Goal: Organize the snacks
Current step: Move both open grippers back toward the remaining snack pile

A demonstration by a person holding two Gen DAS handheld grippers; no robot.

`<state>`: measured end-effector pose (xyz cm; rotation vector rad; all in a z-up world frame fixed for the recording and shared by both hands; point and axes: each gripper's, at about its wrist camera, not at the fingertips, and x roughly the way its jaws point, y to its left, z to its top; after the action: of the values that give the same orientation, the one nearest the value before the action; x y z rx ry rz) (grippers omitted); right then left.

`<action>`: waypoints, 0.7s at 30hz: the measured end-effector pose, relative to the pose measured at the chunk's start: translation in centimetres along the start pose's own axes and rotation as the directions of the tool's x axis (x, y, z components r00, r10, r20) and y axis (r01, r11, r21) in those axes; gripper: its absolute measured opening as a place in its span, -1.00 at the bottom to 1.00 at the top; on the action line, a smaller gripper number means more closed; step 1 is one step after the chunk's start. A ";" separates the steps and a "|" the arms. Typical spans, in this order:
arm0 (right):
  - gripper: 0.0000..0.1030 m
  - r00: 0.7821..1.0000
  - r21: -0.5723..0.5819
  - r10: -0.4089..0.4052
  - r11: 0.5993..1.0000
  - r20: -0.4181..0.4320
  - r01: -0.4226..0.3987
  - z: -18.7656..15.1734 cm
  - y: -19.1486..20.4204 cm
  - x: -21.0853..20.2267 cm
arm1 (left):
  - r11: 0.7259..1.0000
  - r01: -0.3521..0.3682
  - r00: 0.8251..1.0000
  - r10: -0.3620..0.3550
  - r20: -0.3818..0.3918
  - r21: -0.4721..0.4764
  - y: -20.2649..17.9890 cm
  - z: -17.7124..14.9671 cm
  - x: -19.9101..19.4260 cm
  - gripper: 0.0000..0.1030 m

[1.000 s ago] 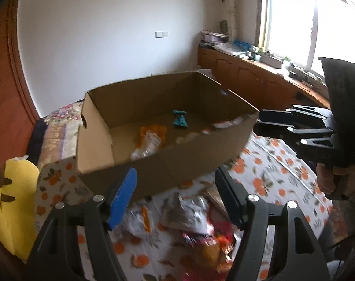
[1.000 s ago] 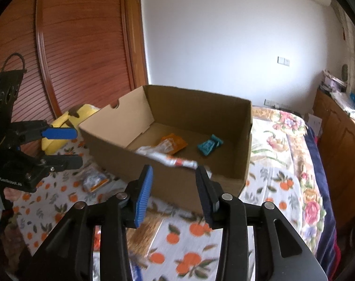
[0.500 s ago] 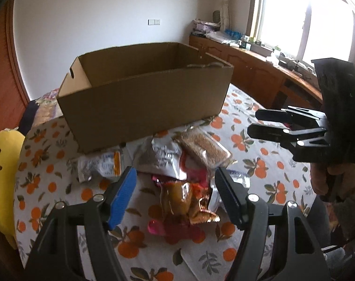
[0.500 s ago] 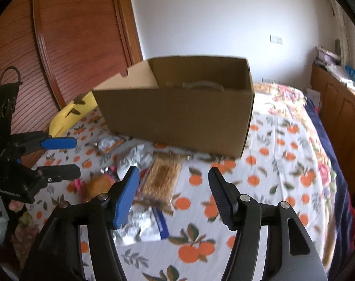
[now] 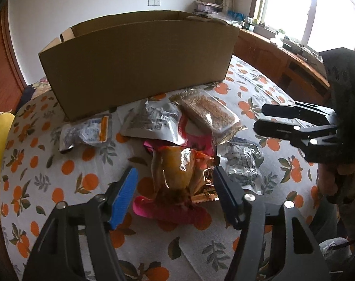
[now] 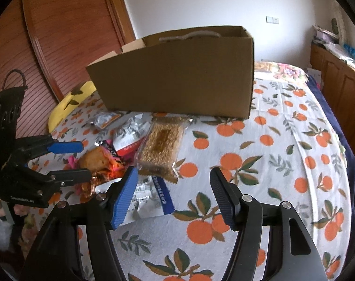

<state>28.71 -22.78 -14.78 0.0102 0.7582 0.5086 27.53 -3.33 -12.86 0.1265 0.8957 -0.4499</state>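
Snack packets [image 5: 154,121] are lying heaped on the orange-print table [image 6: 282,145] before the cardboard box [image 5: 135,61]; left tool [image 5: 175,180] is hovering, spread apart, around the orange packet [image 5: 177,171], right tool [image 6: 174,182] gaping over cloth.

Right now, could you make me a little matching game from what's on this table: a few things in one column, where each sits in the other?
Things:
1. cardboard box
2. orange snack bag
3. brown grain bar
4. yellow plush

Places:
A. between the left gripper's fingers
B. at the table's edge, beside the box
C. behind all the snacks
D. just in front of the box

Pairs: 1-C, 2-A, 3-D, 4-B
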 end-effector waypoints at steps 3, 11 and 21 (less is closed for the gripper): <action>0.27 1.000 -0.028 0.003 1.000 -0.012 -0.003 -0.1 0.7 0.5 | 1.000 -0.017 1.000 0.018 -0.005 0.015 -0.1 0.0 0.3 0.09; 0.27 1.000 -0.031 0.025 0.999 -0.012 -0.025 0.6 1.3 1.2 | 1.000 -0.002 0.999 0.000 -0.043 -0.031 1.0 0.9 1.6 0.13; 0.27 0.998 -0.037 0.054 0.998 -0.042 -0.056 2.7 1.8 3.1 | 0.996 0.031 0.999 -0.034 -0.032 -0.080 2.5 0.5 1.3 -0.12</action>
<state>31.59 -19.34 -14.44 -0.0150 0.7901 0.5769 29.65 -1.62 -13.72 0.0463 0.9487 -0.4428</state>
